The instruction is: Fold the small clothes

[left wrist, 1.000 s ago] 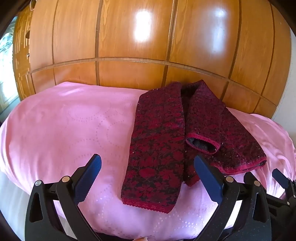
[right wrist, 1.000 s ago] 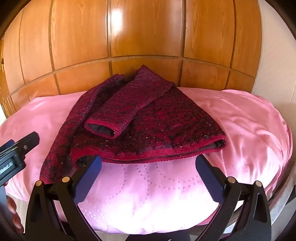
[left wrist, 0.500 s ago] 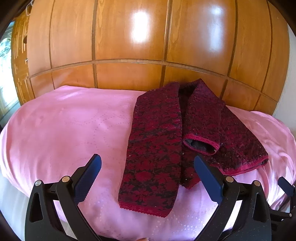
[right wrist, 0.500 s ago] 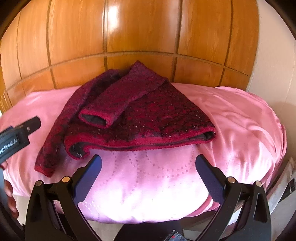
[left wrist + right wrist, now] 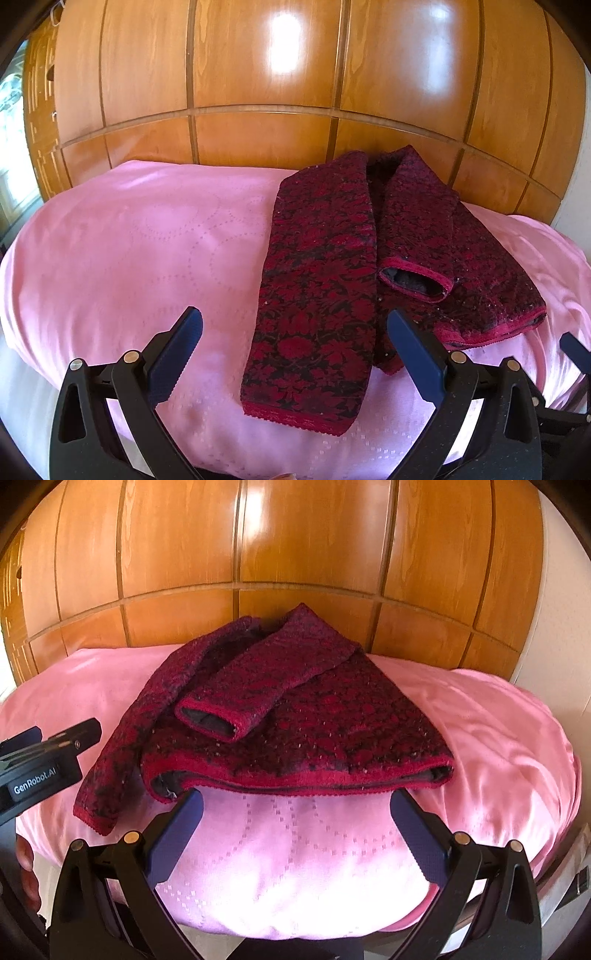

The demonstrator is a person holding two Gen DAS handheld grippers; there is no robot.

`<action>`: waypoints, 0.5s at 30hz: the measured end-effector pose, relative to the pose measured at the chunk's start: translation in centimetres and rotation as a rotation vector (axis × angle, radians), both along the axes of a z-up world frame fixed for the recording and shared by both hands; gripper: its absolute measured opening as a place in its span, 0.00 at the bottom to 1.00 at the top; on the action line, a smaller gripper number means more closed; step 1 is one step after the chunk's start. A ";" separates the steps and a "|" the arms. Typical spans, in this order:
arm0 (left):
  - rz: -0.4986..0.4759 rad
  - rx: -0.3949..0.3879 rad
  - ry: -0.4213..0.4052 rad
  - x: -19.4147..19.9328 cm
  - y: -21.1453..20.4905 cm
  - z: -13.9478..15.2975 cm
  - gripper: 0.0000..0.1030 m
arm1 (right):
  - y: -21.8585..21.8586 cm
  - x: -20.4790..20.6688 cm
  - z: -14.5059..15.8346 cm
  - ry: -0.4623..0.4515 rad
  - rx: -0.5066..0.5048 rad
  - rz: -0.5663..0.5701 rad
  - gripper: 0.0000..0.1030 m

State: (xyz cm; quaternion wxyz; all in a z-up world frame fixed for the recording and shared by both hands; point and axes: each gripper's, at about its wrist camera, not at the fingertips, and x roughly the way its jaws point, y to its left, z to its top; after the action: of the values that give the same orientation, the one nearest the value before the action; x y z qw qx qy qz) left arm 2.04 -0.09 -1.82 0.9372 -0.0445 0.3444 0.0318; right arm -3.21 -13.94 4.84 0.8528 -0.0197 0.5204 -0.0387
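A small dark red patterned cardigan (image 5: 321,280) lies on a pink sheet (image 5: 147,251). One front panel stretches flat toward me; a sleeve (image 5: 417,236) is folded across the body. My left gripper (image 5: 293,332) is open and empty, just short of the panel's near hem. In the right wrist view the cardigan (image 5: 314,716) lies with its red hem facing me and the sleeve cuff (image 5: 214,723) on top. My right gripper (image 5: 295,808) is open and empty, its fingertips at the hem edge. The left gripper's body (image 5: 44,768) shows at the left.
A glossy wooden panelled wall (image 5: 295,92) stands right behind the pink surface. A pale wall (image 5: 554,627) is at the right. The pink surface drops off at its near edge (image 5: 295,915) in front of both grippers.
Both grippers have moved closer to the cardigan and a little lower. The right gripper's fingertips now reach the hem. The cardigan has not moved.
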 end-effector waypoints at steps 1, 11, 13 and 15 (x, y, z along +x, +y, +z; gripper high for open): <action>-0.001 -0.001 0.000 0.0 0.0 0.0 0.96 | 0.0 0.2 0.1 -0.005 -0.003 0.001 0.98; -0.001 -0.004 -0.014 -0.3 0.0 0.1 0.96 | -1.3 1.6 1.5 -0.065 0.004 -0.066 0.98; -0.001 -0.005 -0.016 -0.3 -0.1 0.1 0.96 | -1.3 1.6 1.4 -0.062 0.009 -0.066 0.98; -0.003 -0.005 -0.017 -0.3 -0.2 0.2 0.96 | -1.3 1.4 1.4 -0.059 0.012 -0.067 0.98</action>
State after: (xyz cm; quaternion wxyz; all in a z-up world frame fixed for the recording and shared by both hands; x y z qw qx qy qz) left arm 1.72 -0.25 -1.59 0.9401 -0.0465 0.3364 0.0294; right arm -1.77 -15.19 6.19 0.8662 0.0040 0.4955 -0.0647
